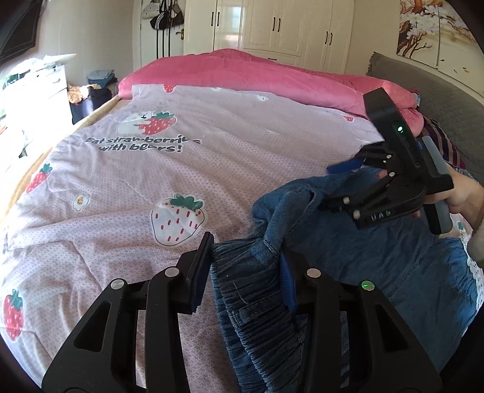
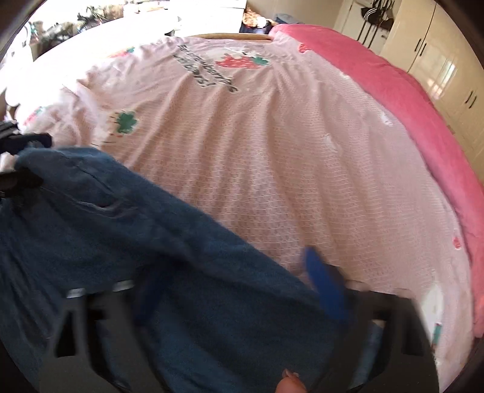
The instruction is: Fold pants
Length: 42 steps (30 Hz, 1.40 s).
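Blue denim pants [image 1: 348, 251] lie bunched on the bed at the near right; they also fill the lower left of the blurred right wrist view [image 2: 127, 241]. My left gripper [image 1: 245, 266] stands open around the gathered elastic waistband [image 1: 242, 290], with the cloth between its jaws. My right gripper [image 1: 341, 181] is to the right of it, jaws apart, with denim draped between its fingers. In its own view the right gripper [image 2: 236, 290] has one blue pad [image 2: 326, 287] showing and the other finger hidden under cloth.
The bed has a pale pink strawberry-print cover [image 1: 181, 169]. A thick pink quilt [image 1: 257, 72] lies along the far side. White wardrobes [image 1: 287, 27] stand behind, a grey headboard [image 1: 447, 99] at right, drawers and clutter [image 1: 45, 87] at left.
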Tool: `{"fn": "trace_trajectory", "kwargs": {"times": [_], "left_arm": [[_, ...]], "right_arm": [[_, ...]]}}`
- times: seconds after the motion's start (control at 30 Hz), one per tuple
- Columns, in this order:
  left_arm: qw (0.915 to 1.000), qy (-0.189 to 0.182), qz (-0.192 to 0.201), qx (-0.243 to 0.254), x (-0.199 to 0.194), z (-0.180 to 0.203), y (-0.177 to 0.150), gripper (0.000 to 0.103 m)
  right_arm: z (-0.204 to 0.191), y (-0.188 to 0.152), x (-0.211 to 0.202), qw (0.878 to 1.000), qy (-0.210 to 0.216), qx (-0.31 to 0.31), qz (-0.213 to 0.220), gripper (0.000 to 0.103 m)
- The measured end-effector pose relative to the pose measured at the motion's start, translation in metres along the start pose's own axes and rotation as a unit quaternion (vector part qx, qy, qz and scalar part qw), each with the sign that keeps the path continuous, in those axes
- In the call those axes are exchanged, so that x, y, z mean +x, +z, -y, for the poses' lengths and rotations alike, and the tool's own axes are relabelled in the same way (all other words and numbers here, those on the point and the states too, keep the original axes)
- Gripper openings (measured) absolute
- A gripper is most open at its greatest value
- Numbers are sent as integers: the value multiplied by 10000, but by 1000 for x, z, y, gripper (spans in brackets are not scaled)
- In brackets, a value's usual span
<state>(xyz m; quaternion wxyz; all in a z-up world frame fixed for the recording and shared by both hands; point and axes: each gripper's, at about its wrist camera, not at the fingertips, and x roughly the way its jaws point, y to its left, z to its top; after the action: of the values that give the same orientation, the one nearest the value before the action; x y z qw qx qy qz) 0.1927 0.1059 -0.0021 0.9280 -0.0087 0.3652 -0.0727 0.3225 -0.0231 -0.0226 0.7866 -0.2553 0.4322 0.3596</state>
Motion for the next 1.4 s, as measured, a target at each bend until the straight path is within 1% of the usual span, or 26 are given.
{"fn": "trace_trajectory", "kwargs": {"times": [0.03, 0.1, 0.13, 0.27, 0.47, 0.6, 0.73, 0.87, 0.97, 1.07, 1.2, 1.27, 1.33, 1.4], "left_arm": [[10000, 17, -1, -1, 0, 0, -1, 32], [10000, 29, 12, -67, 0, -4, -1, 32], [9999, 22, 28, -99, -1, -5, -2, 32], [9997, 9, 163, -190, -13, -5, -6, 32], [9989, 67, 462, -109, -40, 6, -11, 32], [9974, 155, 704, -84, -67, 13, -22, 32], [9967, 125, 794, -74, -87, 18, -41, 32], [9949, 219, 947, 259, -107, 32, -63, 32], [9928, 124, 1068, 525, -121, 40, -77, 32], [9919, -64, 999, 788, -130, 47, -91, 32], [9937, -260, 568, 927, -130, 52, -110, 32], [9934, -229, 511, 1001, -132, 56, -114, 32], [9937, -227, 433, 1012, -130, 57, -111, 32], [9932, -182, 304, 1113, -128, 58, -112, 33]], "right_arm": [[-3, -1, -4, 10000, -12, -21, 20, 20], [-9, -6, -16, 9998, -87, -113, 123, 8], [-11, -9, -23, 9997, -103, -109, 215, 6], [-21, -22, -68, 9974, -194, 65, 689, 5], [-49, -53, -132, 9914, -116, 211, 1289, 5], [-75, -76, -159, 9892, 32, 257, 1444, 5], [-104, -104, -178, 9884, 198, 199, 1491, 5], [-133, -137, -191, 9867, 404, 300, 1547, 5], [-148, -158, -195, 9844, 611, 464, 1582, 5], [-164, -181, -197, 9836, 744, 557, 1547, 5], [-175, -204, -189, 9845, 886, 687, 1352, 5], [-171, -207, -185, 9829, 980, 864, 1300, 5], [-166, -207, -186, 9806, 1003, 972, 1374, 5], [-167, -208, -186, 9814, 1009, 901, 1360, 5]]}}
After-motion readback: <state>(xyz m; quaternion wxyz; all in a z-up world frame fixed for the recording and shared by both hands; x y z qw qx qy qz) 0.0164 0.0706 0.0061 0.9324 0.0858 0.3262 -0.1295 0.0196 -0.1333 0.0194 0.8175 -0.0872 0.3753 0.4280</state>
